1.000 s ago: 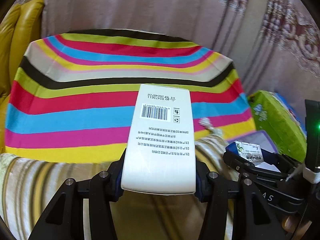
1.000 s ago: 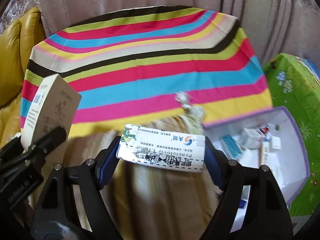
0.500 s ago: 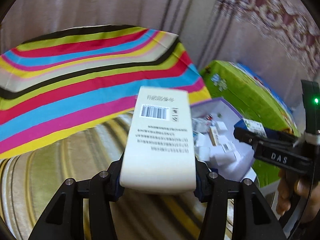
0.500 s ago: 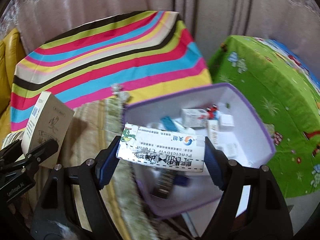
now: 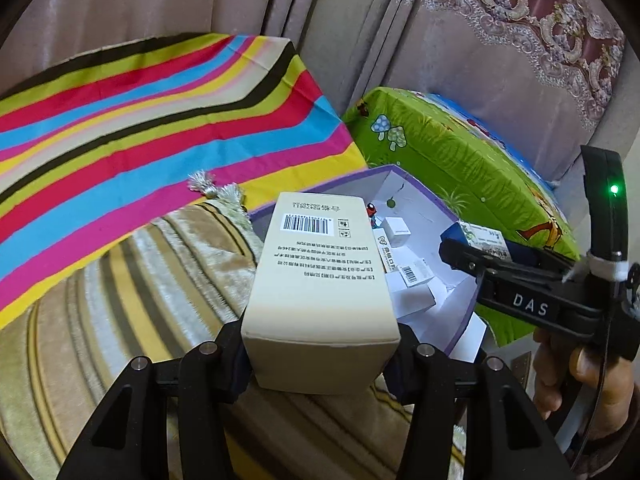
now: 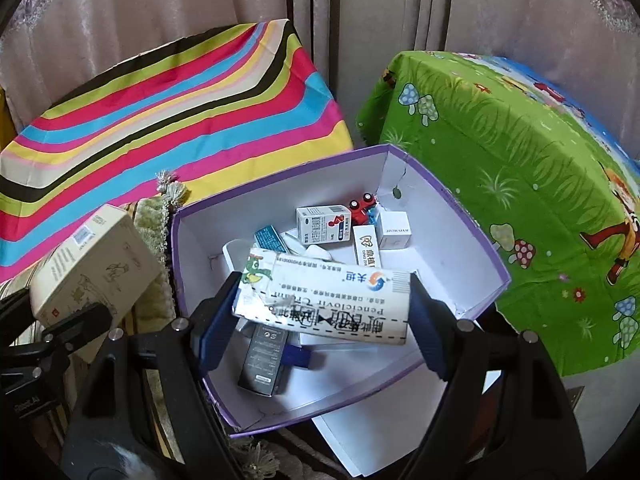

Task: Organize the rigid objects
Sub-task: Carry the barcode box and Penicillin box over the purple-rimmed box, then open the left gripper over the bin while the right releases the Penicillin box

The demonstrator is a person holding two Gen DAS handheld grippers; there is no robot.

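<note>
My left gripper (image 5: 320,356) is shut on a tall cream carton (image 5: 320,276) with a barcode, held over the striped beige cloth beside the box's left wall. The same carton (image 6: 96,268) shows at the left of the right wrist view. My right gripper (image 6: 324,312) is shut on a flat white medicine box (image 6: 328,300) printed with a green dragon and held crosswise above the open purple-edged box (image 6: 472,248). Inside that box lie several small cartons and a red toy car (image 6: 362,204). In the left wrist view the right gripper (image 5: 476,248) hangs over the box's (image 5: 416,192) right side.
A rainbow-striped cloth (image 5: 140,128) covers a surface behind the box. A green cartoon-print cover (image 6: 520,184) drapes something to the right. Curtains (image 6: 360,20) hang behind. A hand (image 5: 588,392) holds the right gripper's handle. White sheets (image 6: 360,440) stick out under the box.
Both grippers have swung right, from over the striped cloth to the purple-edged box. The medicine box now hangs above the box's inside, the cream carton beside its left wall. Both grips are unchanged.
</note>
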